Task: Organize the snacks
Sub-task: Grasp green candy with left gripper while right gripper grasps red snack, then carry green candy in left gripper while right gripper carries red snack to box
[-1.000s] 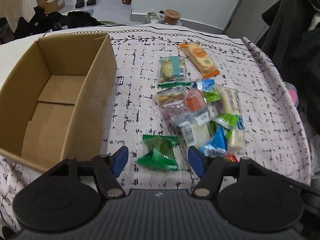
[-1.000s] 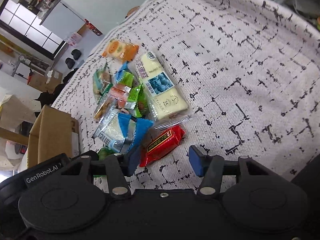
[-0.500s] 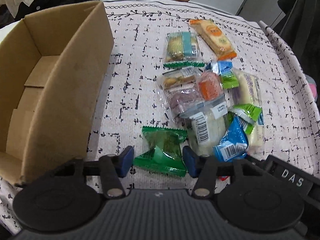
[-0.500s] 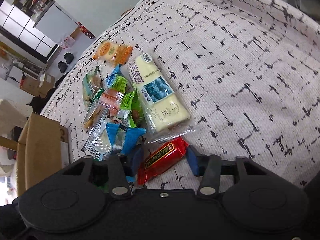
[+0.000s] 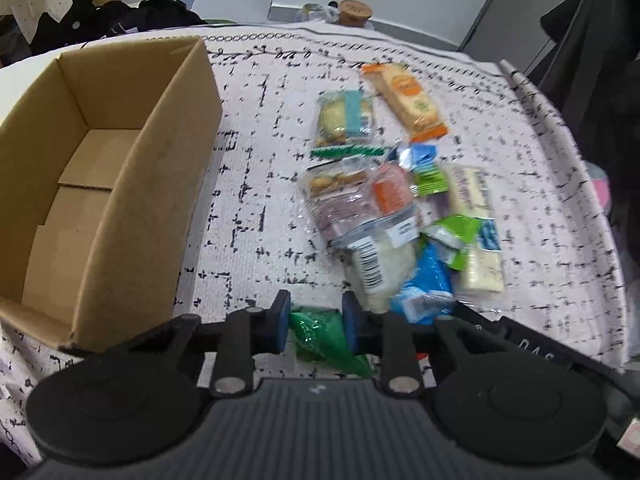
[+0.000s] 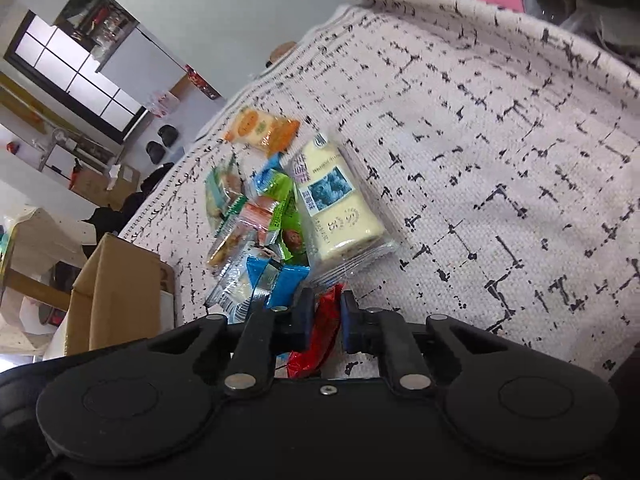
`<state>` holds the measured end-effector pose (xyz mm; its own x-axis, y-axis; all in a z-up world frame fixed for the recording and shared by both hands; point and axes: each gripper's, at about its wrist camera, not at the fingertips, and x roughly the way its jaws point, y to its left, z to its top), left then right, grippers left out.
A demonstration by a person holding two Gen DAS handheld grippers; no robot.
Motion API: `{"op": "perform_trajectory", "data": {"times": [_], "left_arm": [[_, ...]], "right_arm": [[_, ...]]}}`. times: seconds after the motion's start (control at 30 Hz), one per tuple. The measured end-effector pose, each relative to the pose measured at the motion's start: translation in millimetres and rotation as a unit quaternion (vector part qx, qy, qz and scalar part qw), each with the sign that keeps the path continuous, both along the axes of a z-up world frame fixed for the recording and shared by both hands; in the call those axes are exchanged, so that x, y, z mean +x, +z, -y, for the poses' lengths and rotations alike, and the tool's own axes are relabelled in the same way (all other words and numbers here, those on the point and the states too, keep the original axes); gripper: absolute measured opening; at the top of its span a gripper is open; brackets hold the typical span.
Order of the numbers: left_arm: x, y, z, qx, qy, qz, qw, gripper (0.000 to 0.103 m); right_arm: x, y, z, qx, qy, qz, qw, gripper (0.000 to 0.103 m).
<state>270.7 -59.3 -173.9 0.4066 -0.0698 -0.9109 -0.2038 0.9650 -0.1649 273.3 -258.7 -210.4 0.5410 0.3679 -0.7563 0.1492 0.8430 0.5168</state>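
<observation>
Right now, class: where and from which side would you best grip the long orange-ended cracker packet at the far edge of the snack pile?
Grip the long orange-ended cracker packet across its narrow middle, coming from above. It lies flat on the patterned tablecloth, apart from the other snacks, long sides clear, so jaws should fit either side.

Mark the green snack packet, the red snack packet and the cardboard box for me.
green snack packet (image 5: 316,330), left wrist view, crinkled middle between the pads.
red snack packet (image 6: 325,320), right wrist view, pinched middle.
cardboard box (image 5: 148,216), left wrist view, outer side wall.
</observation>
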Motion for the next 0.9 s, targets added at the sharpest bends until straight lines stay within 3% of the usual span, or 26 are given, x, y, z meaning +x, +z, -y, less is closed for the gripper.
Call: {"op": "perform_trajectory", "data": {"times": [0.3,0.7,0.9], "left_arm": [[-18,21,0,-0.014,-0.008,0.026,0.9995,0.021],[-34,43,-16,-0.043,0.002,0.05,0.9978,0.016],[-41,68,-30,-0.054,0.007,0.083,0.9951,0.015]], "right_arm": [[-19,23,12,0.007,-0.013,0.036,0.999,0.012],[-35,45,2,0.008,-0.003,0.069,0.998,0.012],[-35,64,-19,0.019,0.019,0.09,0.996,0.012]]}}
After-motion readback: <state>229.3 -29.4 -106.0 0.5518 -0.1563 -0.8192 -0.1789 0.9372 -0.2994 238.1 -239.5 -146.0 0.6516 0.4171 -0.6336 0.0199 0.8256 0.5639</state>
